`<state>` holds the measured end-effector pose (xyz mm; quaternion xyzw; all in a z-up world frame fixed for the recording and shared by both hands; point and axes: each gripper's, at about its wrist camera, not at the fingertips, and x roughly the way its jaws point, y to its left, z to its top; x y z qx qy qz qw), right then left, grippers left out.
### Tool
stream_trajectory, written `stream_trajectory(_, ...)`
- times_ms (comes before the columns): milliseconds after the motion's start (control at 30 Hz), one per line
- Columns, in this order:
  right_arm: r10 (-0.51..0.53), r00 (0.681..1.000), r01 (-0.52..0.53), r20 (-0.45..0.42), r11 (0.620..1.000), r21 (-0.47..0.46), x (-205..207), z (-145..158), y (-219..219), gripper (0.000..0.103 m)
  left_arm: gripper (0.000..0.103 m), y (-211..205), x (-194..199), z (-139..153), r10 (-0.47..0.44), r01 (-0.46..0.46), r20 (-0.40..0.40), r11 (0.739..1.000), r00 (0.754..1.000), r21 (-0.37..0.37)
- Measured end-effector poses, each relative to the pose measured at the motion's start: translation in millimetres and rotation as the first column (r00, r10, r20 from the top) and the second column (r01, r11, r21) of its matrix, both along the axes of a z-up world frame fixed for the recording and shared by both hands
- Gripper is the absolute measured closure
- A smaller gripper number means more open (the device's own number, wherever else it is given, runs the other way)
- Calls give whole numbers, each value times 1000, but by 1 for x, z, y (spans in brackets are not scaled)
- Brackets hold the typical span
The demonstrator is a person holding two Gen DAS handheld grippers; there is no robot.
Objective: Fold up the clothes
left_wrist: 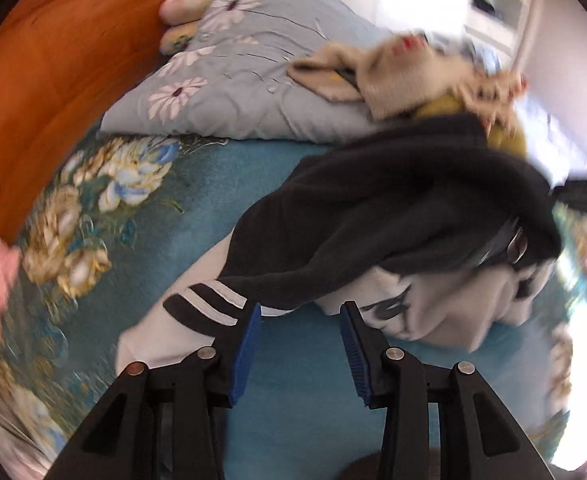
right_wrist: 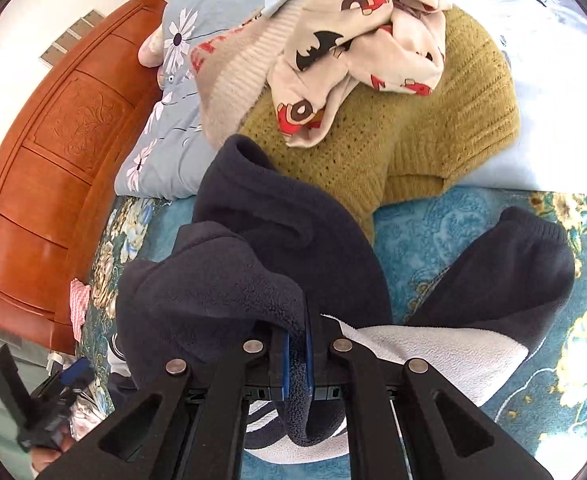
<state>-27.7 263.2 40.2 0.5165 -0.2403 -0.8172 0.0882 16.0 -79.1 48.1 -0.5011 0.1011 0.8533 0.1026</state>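
Hoodie (right_wrist: 277, 240), dark and white, is lying bunched on the blue flowered bed (left_wrist: 213, 200), near the middle, just in front of the pillow (left_wrist: 245, 80) at the head end. A fold of its dark fleece is pinched tight between the fingers of the right gripper (right_wrist: 297, 344), so those tongs are clamped on the hoodie. The left gripper (left_wrist: 300, 320) is seen with its blue pads (left_wrist: 249, 344) apart and nothing between them; it is held just beside the striped white sleeve (left_wrist: 201, 312) at the near edge of the hoodie. One dark sleeve (right_wrist: 525, 268) is flopped out toward the right side of the bed. A pile of other clothes, a yellow knit (right_wrist: 413, 120) and a printed top (right_wrist: 357, 52), is resting on the pillow and touches the far end of the hoodie. Whether the hoodie is being spread out or is partway folded cannot be told from how it lies. For a neat fold, a second edge should be gripped by the open tongs, only one layer should be taken, and the cloth should be pulled flat and kept clear of the pile. The fleece looks thick and soft, so it may slip or bunch if a thin pinch is taken. The wooden headboard (right_wrist: 53, 160) is well away from the work.
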Motion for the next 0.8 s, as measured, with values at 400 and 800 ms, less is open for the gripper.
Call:
stream_trajectory(400,41,999,-39,-16,994,99,3,4,-14,97,57,24,-39,-84,-221,200,-2,886,975,-418)
stream_trajectory(800,73,986,-46,-151,984,172,9,51,-32,98,96,-24,-42,43,122,-164,-311,980,943,-113)
